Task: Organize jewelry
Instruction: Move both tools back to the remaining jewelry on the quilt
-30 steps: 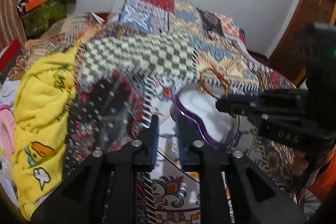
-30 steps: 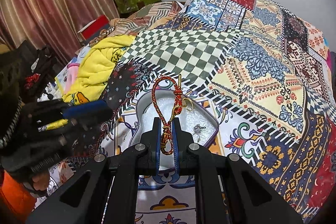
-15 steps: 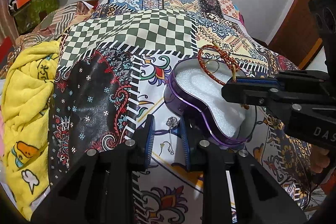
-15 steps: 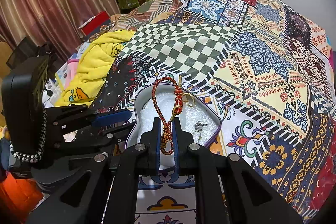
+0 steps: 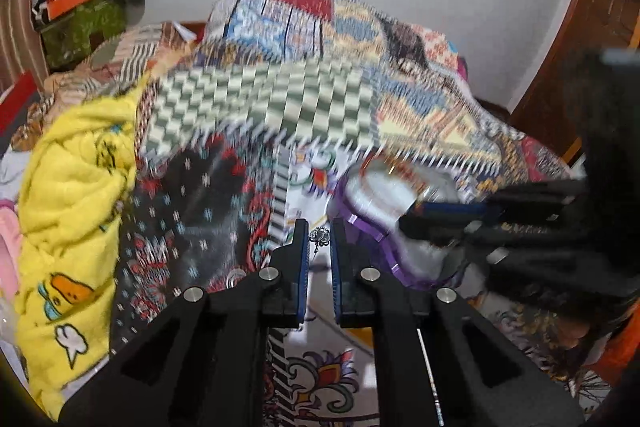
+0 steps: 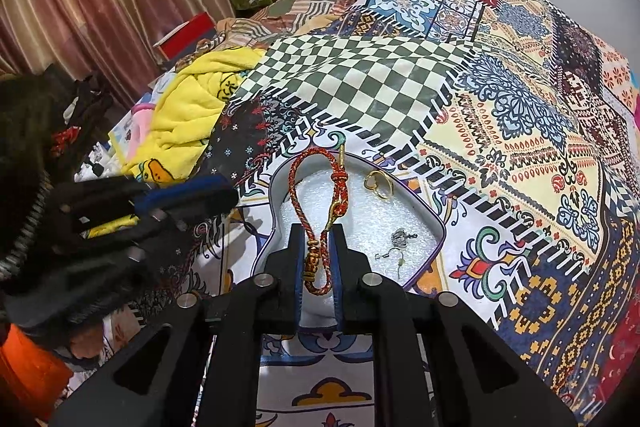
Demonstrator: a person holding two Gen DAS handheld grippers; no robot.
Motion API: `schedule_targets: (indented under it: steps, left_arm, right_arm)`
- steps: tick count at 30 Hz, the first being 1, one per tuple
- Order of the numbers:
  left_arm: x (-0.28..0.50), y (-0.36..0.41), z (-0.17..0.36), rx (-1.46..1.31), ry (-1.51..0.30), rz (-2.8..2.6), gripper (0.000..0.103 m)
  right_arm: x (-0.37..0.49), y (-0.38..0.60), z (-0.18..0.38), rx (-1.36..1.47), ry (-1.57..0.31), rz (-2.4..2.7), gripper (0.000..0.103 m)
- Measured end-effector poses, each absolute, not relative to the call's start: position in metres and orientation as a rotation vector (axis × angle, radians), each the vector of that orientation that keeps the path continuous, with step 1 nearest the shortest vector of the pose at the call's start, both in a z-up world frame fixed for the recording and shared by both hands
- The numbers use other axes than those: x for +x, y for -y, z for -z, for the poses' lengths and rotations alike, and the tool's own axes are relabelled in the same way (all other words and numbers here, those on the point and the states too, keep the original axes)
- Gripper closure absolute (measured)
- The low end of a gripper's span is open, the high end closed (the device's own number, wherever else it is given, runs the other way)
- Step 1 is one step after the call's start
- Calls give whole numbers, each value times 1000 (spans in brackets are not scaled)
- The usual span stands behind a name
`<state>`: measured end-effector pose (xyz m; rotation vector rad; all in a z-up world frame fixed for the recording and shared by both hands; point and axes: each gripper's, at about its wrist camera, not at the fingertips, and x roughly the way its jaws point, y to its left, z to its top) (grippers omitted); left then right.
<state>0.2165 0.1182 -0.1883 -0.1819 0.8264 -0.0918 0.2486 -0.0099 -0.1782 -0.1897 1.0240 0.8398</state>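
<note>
Right claw (image 6: 319,247) clamped on the knotted end of a red-and-gold braided cord bracelet (image 6: 320,195), loop standing up over the white foam of a purple-rimmed tray (image 6: 434,217) on the patchwork bedspread (image 6: 500,115). In that tray, a gold ring (image 6: 378,183) and a small silver earring (image 6: 402,239), apart from the cord. Left claw (image 5: 319,239) narrow, a small silver pendant on a chain (image 5: 320,235) between its fingertips, grip unclear through blur, just left of the tray.
</note>
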Motion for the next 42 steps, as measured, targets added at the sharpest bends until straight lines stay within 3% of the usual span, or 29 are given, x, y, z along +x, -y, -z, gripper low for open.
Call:
schedule_targets:
  steps: [3,7,16,27,30,32,42]
  left_arm:
    - [216,-114,168,-172,-775,108,95]
    - [224,-108,152,-179,-741,143,95]
    - [241,-85,155,-170,-770,200,95]
    - [244,-57,180,-74,-889,164,94]
    - [235,-53,171,-52,-876,159,84]
    - [228,-51,164,-42,-861,153,71]
    - [198,-20,135,-34,-819,212,67]
  right_arm:
    - [248,10,176,-185,-1030,-845,86]
    - [245,13,172,-191,-1011,-835,70]
    - [236,50,152,-230,-912,-744,65]
    - [233,125,157,-189,-951,-575,65]
    - [228,142,156,-170,-960,-544,65]
    - [225,150,154,-162,-957,-532,65]
    - [203,194,137,-144,-931,-463,64]
